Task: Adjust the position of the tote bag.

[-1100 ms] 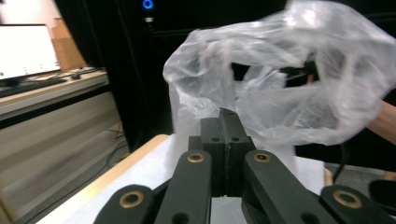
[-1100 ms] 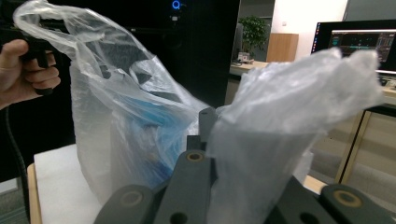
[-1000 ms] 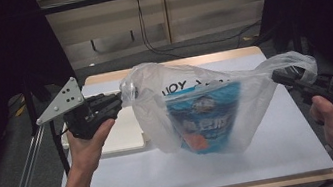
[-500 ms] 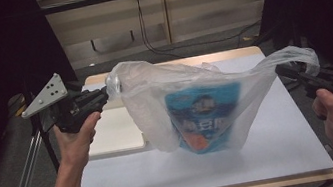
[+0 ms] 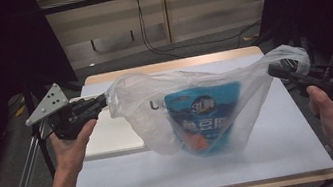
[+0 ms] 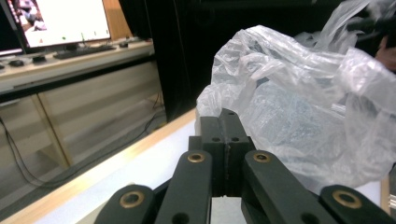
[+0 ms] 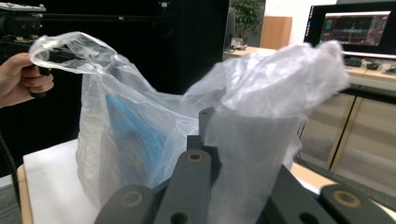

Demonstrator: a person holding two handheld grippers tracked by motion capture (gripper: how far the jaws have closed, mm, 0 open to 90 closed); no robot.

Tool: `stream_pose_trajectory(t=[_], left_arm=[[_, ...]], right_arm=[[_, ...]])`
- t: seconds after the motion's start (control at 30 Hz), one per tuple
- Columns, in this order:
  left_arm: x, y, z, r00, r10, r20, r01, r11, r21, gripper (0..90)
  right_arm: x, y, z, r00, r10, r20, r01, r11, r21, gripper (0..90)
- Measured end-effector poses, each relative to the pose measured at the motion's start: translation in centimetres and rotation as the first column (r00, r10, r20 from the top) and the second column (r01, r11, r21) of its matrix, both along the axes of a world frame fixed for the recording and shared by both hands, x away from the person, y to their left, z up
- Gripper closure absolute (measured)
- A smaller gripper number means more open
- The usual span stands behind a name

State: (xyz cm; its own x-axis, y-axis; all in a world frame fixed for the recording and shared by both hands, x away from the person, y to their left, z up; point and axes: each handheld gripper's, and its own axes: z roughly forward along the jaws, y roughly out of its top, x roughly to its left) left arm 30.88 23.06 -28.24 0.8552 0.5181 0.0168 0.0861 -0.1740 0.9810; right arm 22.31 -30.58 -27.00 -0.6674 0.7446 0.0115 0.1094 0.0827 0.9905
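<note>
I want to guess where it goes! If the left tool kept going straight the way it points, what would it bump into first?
Probably the plastic bag. The left tool is already shut on its edge and points right at its crinkly side. The blue packet sits deeper inside.

blue packet (image 5: 206, 117): number "3" in a round badge, big white signs too blurry to read | clear bag (image 5: 156, 106): letter "U"

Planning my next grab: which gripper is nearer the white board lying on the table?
Left. The left gripper hovers just above the white board; the right gripper is across the table.
</note>
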Motion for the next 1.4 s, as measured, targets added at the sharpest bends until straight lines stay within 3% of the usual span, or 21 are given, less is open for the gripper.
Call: stream_pose_trajectory(t=[0.3,0.63,0.77,0.83,0.97,1.17,1.4], left_arm=[[1.1,-1.3,-2.2,0.9976,-0.023,-0.065,0.027,0.9982,0.054,90.0],[0.5,-0.9,-3.9,0.9942,-0.034,-0.102,0.042,0.9965,0.073,90.0],[-0.3,-0.7,-4.4,0.9932,-0.036,-0.111,0.047,0.9934,0.104,90.0],[-0.5,-0.5,-4.6,0.9924,-0.038,-0.118,0.050,0.9933,0.104,90.0],[-0.3,-0.4,-5.6,0.9890,-0.029,-0.145,0.045,0.9931,0.109,90.0],[-0.2,-0.3,-6.7,0.9842,-0.028,-0.175,0.049,0.9925,0.113,90.0],[-0.6,0.0,-8.1,0.9774,-0.004,-0.211,0.038,0.9871,0.156,90.0]], right_arm=[[0.6,-0.6,-2.1,0.9975,-0.034,-0.062,0.032,0.999,-0.021,90.0],[0.5,-1.1,-3.9,0.9939,-0.031,-0.106,0.028,0.999,-0.034,90.0],[0.2,-1.1,-4.8,0.9902,-0.048,-0.131,0.040,0.997,-0.061,90.0],[0.1,-1.2,-5.0,0.9898,-0.048,-0.134,0.042,0.998,-0.049,90.0],[0.4,-1.3,-6.0,0.9882,-0.037,-0.149,0.032,0.999,-0.035,90.0],[0.5,-0.7,-6.5,0.9857,-0.022,-0.167,0.012,0.998,-0.057,90.0],[0.4,-0.7,-7.7,0.9774,-0.018,-0.211,0.001,0.996,-0.084,90.0]])
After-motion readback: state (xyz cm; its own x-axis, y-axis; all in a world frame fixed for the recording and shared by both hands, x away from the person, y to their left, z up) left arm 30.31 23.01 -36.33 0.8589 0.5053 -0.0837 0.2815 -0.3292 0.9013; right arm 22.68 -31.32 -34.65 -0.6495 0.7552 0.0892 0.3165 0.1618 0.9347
